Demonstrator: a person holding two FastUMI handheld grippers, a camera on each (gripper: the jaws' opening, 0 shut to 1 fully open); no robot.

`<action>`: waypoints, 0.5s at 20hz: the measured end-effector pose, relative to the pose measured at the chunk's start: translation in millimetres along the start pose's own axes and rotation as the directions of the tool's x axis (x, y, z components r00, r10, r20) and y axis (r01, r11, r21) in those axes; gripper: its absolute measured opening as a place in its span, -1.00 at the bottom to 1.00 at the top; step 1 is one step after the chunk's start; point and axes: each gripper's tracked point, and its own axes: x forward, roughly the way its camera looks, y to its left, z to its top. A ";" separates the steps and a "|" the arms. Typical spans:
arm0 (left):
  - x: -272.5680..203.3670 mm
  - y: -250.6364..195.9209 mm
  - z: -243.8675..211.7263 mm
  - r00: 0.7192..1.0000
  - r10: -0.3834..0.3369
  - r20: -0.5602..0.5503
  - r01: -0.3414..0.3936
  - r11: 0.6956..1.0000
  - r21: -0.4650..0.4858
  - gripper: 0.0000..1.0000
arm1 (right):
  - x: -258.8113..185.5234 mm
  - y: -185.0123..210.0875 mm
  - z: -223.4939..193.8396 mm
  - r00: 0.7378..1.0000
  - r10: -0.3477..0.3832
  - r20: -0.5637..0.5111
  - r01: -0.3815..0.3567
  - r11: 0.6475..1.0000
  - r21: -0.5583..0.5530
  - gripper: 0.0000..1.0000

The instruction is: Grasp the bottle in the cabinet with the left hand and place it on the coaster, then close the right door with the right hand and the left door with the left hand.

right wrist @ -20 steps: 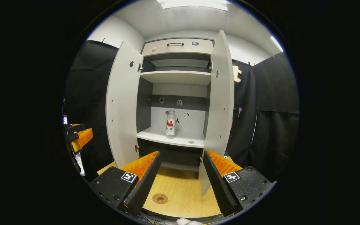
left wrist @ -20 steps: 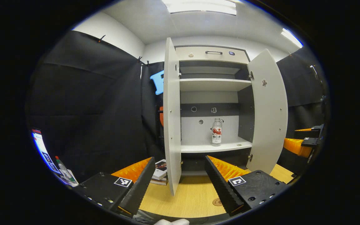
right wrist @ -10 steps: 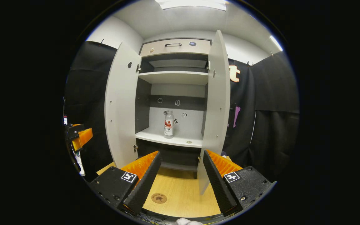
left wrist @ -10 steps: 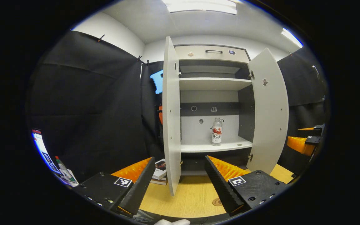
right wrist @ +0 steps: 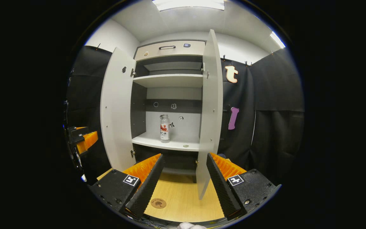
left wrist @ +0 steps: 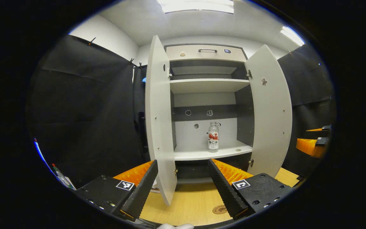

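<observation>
Nothing of the task looks done yet. The bottle [left wrist: 213, 137] stands upright on the cabinet shelf [left wrist: 202, 155], centre of the left gripper view, with both doors wide open. The coaster [right wrist: 158, 203] lies bare on the desk [right wrist: 183, 197] at lower centre. The left tool [left wrist: 181, 186] and right tool [right wrist: 183, 184] are both spread and empty.

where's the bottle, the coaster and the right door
bottle [left wrist: 213, 137]: left gripper view, on its label
coaster [right wrist: 158, 203]: right gripper view, on its centre
right door [left wrist: 271, 111]: left gripper view, on its inner face
</observation>
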 end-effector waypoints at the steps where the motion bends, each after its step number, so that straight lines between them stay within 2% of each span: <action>1: 10.6 -7.0 3.3 1.000 -0.013 0.006 0.013 1.000 0.000 0.92 | 0.8 -4.1 2.3 1.000 -0.006 0.002 0.006 1.000 -0.002 0.67; 10: 149.0 -73.4 53.9 0.987 -0.103 0.123 0.105 0.994 -0.013 0.91 | 11.4 -39.7 11.3 0.997 -0.072 -0.006 0.072 0.997 -0.003 0.67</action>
